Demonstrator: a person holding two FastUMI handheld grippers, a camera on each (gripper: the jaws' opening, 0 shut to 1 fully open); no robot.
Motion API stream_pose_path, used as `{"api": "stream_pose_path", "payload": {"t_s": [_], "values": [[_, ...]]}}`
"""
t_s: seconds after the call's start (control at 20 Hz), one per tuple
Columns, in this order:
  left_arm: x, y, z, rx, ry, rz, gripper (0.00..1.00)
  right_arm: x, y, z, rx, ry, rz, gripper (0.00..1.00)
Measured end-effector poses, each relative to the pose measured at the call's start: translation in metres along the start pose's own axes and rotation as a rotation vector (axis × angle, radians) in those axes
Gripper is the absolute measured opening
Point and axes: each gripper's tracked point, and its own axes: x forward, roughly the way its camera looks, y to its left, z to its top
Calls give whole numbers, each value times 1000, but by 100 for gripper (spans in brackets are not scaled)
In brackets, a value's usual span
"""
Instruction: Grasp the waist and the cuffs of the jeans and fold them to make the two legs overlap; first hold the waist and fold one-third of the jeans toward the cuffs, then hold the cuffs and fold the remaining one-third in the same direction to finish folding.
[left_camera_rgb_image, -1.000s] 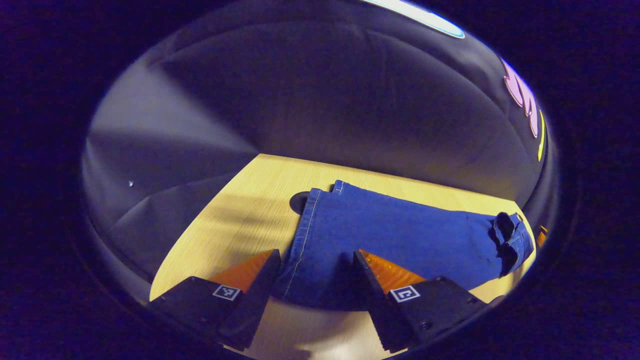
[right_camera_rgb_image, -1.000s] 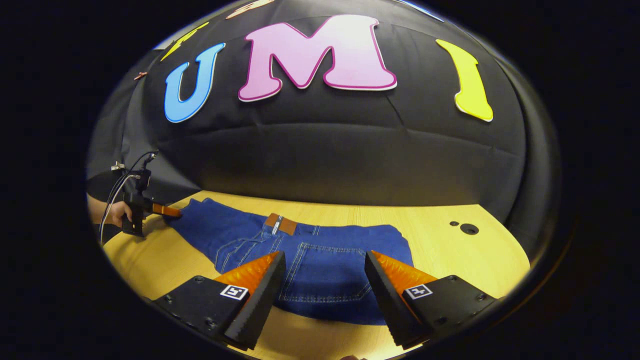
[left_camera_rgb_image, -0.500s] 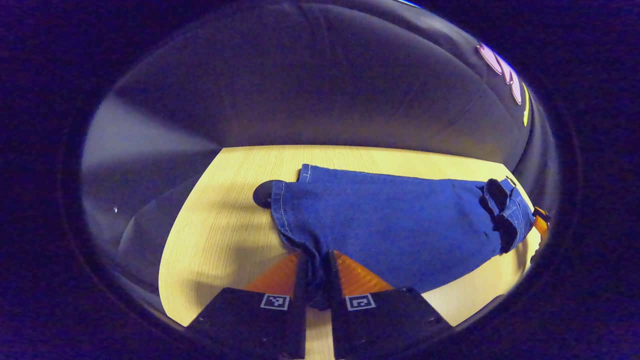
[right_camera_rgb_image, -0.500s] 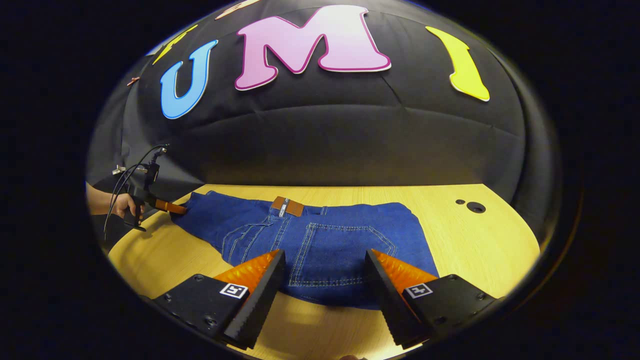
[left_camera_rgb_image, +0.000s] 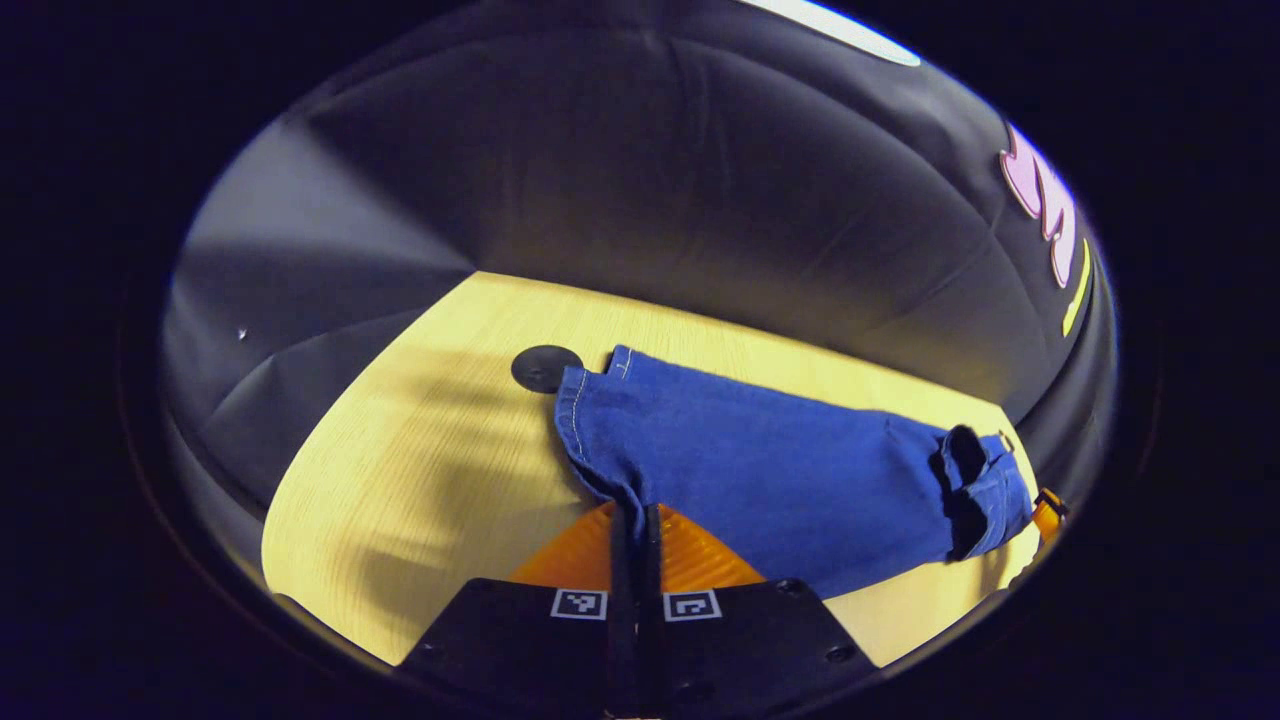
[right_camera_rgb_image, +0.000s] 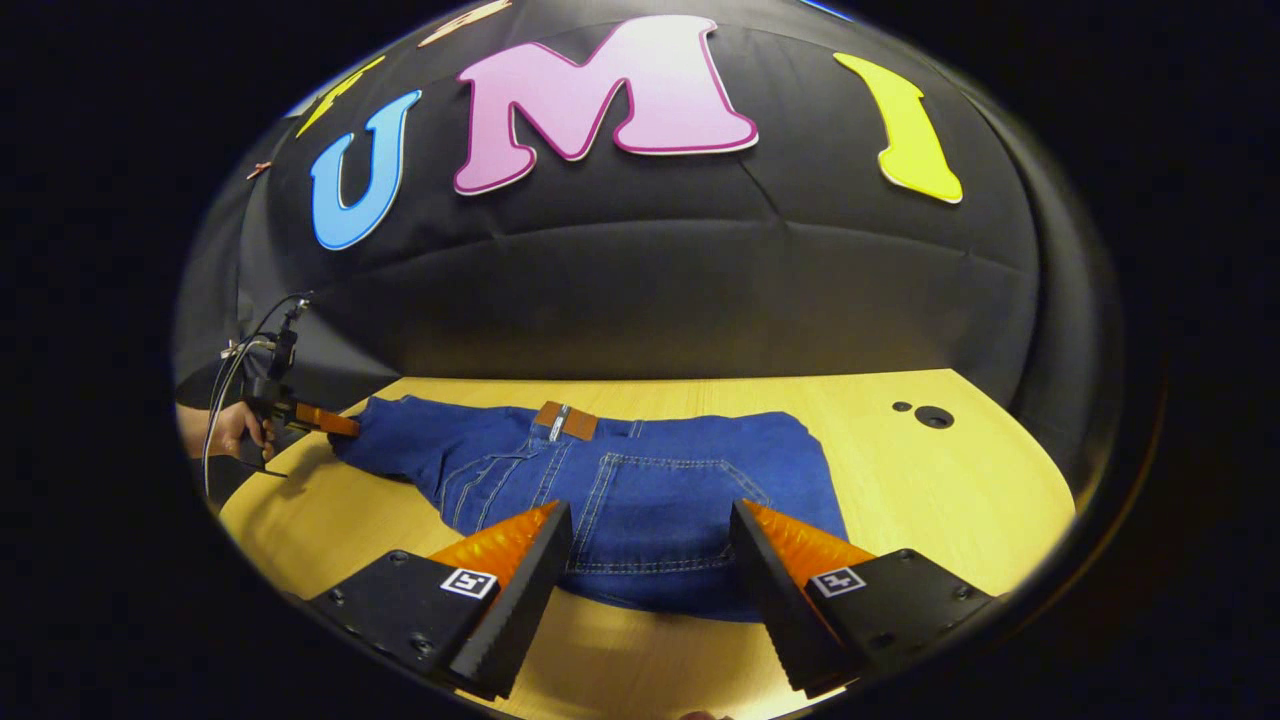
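While my left hand-held gripper (left_camera_rgb_image: 631, 520) is clamped on the near cuff of the jeans (right_camera_rgb_image: 610, 490) lying flat on the tabletop (right_camera_rgb_image: 950, 480), my right hand-held gripper (right_camera_rgb_image: 650, 560) hangs spread before the waist, so I judge no fold made yet; the pinched cuff edge is hidden between the fingers.

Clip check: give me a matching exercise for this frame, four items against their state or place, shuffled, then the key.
1. left gripper
2. right gripper
3. jeans
4. brown patch

a. flat on the table
b. open, at the waist's near edge
c. on the waistband
d. shut on a cuff

Pairs: 1-d, 2-b, 3-a, 4-c
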Motion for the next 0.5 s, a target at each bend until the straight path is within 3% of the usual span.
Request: {"api": "stream_pose_path", "payload": {"t_s": [0.1,0.5], "values": [[-15,-2,19,-38,-49,-17,6,-6,-13,7,-4,-10,-25,98],[-108,-48,91,31,-216,-126,6,-39,-60,32,-11,-14,-118,97]]}}
